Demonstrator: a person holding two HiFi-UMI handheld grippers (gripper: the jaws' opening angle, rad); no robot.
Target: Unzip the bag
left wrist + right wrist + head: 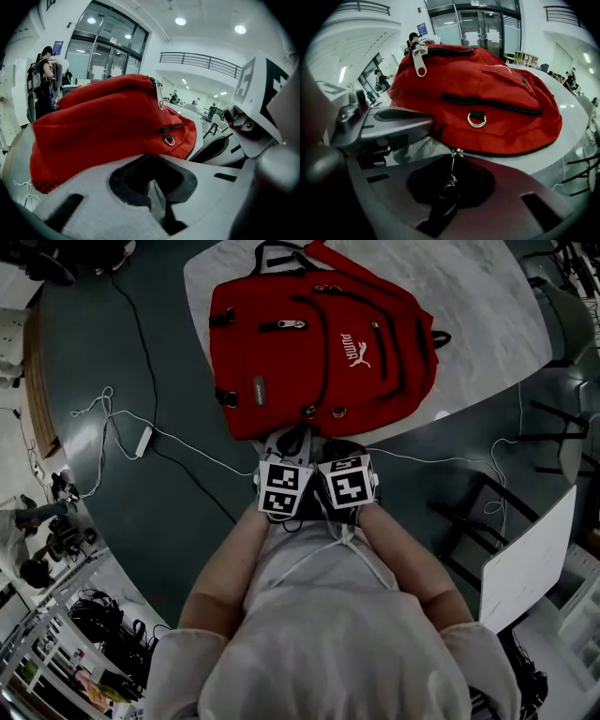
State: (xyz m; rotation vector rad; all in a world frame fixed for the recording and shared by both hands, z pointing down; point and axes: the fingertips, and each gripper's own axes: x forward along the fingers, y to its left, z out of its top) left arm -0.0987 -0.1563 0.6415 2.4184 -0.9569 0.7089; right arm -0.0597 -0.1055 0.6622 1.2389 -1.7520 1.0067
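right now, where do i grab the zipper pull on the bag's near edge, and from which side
Pinch the free end of the thin metal zipper pull, coming low from the near side: it sticks out of the bag's bottom seam toward you. The right claw is shut on it that way.

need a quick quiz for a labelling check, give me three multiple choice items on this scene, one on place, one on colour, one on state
1. Where does the red fabric backpack lie?
A. on the dark floor
B. on the white marbled table
C. on a chair

2. What colour is the printed logo on the backpack?
A. white
B. yellow
C. blue

3. What state is the right gripper in?
A. open above the bag
B. shut on the small metal zipper pull
C. shut on a shoulder strap

Answers: B, the head view shows it lying on the tabletop; A, the logo reads white on red; B, the right gripper view shows the jaws closed on the pull.
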